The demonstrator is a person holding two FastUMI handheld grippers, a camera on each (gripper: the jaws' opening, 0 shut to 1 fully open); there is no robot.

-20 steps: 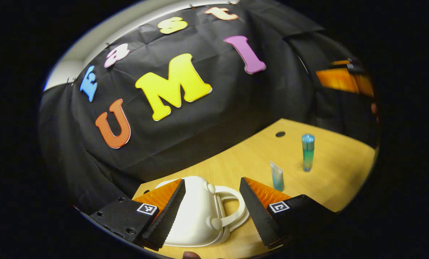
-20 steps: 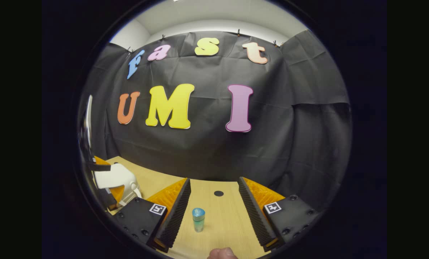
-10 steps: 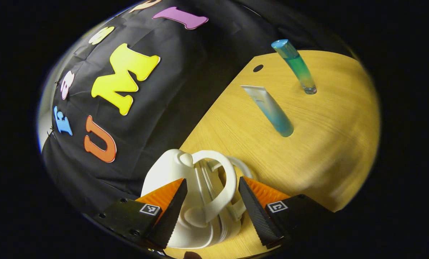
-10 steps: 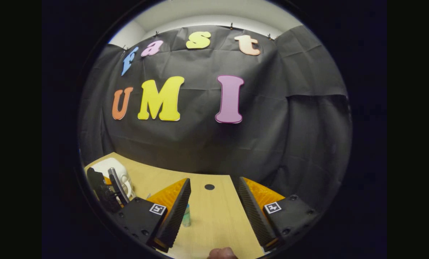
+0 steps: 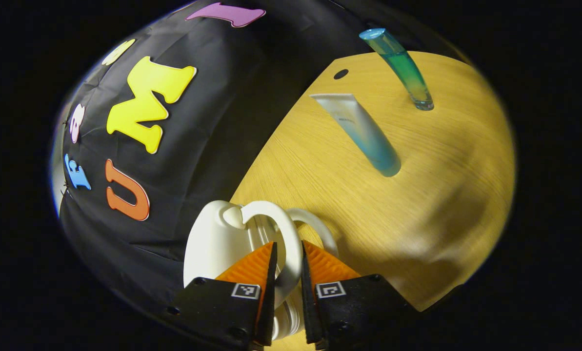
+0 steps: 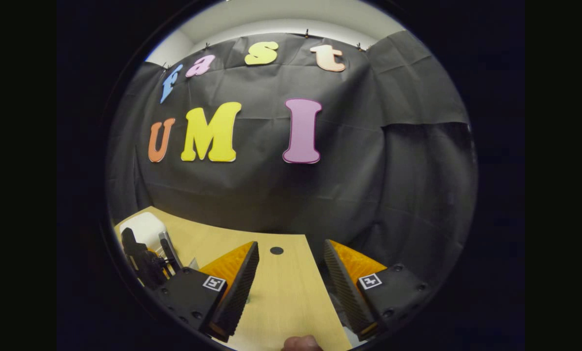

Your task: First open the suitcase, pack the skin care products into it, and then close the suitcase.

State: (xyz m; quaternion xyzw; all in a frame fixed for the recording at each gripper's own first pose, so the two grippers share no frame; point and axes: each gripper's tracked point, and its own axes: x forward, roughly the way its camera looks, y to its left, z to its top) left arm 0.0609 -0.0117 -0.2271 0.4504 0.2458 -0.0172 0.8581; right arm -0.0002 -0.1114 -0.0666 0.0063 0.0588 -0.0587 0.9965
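The left gripper (image 5: 286, 273) has its fingers pinched onto the nearer of the two white loop handles (image 5: 291, 243) of the small white suitcase (image 5: 212, 239), which sits closed at the near left of the wooden table (image 5: 442, 195), close to the black cloth wall. Gripping one handle alone looks like a way to peel one shell away from the other, so the step in hand is probably the opening, with nothing packed yet. In the right gripper view the left gripper (image 6: 147, 261) shows at the far left edge against the suitcase (image 6: 144, 226), which agrees with that grasp. The right gripper (image 6: 286, 282) hangs over bare table with its fingers spread wide and nothing between them, probably waiting to fetch the products. Those stand well apart from the case: a white-and-blue tube (image 5: 364, 134) upright on its cap near the middle of the table, and a clear blue-green bottle (image 5: 403, 66) farther off, beside a small dark hole (image 5: 340, 74) in the tabletop. Half a second ago the left fingers stood wide on either side of the handles; now they have closed on the one loop. Over the same span the right gripper has drifted so that the bottle once seen between its fingers has slipped from its view.
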